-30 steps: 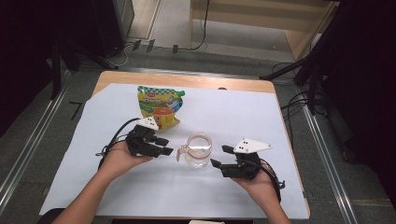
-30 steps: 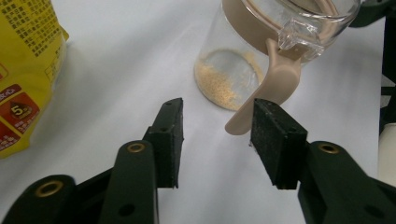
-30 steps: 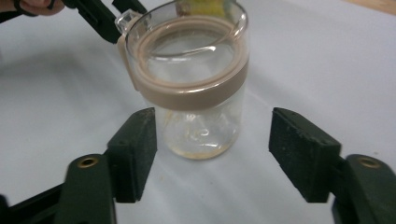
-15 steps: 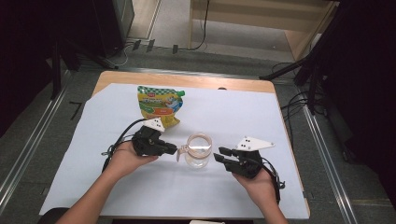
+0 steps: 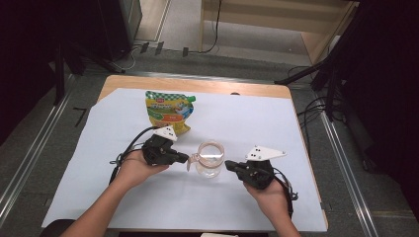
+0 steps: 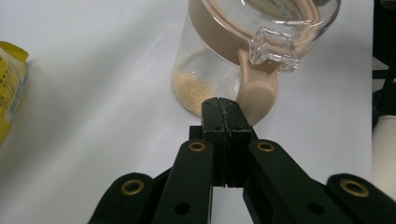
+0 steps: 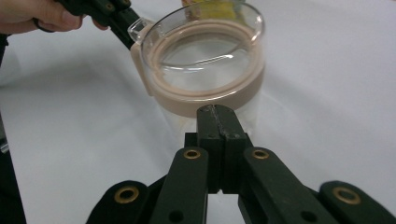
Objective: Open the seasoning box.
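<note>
My left gripper and right gripper have just closed, jaws together on nothing, flanking the jar mid-surface. It looks light, rigid and slippery; I'd grab its tan latch.

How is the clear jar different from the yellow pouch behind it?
The clear jar stands upright; the yellow pouch lies flat. The jar is see-through with a tan collar, holding a little yellowish powder; the pouch is printed yellow and green, contents hidden. Both rest on the white table cover.
</note>
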Tool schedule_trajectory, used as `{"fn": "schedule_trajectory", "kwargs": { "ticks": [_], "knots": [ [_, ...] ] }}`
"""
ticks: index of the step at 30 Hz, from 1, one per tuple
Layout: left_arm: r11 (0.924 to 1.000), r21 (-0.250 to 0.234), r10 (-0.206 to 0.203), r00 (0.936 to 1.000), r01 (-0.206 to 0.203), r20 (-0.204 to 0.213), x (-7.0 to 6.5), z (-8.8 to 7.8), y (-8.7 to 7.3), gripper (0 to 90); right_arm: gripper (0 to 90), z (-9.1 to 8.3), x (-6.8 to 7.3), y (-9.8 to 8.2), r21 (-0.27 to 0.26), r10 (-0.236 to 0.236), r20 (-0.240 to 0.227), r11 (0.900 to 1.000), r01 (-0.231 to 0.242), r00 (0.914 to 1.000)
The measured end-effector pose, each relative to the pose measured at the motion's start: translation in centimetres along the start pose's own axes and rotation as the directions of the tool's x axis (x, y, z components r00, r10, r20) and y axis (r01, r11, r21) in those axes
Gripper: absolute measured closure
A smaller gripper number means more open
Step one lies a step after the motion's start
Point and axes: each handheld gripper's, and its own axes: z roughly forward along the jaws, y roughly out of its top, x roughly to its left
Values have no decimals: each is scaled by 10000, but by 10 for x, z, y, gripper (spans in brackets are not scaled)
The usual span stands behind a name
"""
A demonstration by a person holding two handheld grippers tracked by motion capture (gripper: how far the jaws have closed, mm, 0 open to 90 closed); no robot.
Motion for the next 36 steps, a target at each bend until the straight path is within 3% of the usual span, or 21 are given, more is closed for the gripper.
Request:
{"fn": "schedule_trajectory", "kwargs": {
  "ticks": [11,17,24,36],
  "knots": [
    [10000,98,-13,10000,13,17,-1,4,0,900,900,7,7,0,214,-147,-244,9997,152,9996],
    [9999,103,-73,9998,71,198,-8,5,2,900,900,9,5,-1,278,-129,-50,9995,130,9999],
    [9993,195,325,9993,-329,205,-22,11,5,900,900,15,5,-1,344,-102,155,9994,97,9998],
    [9984,209,529,9983,-534,247,-35,22,10,900,900,15,-2,-1,149,176,507,9997,-184,9986]
  ]
}}
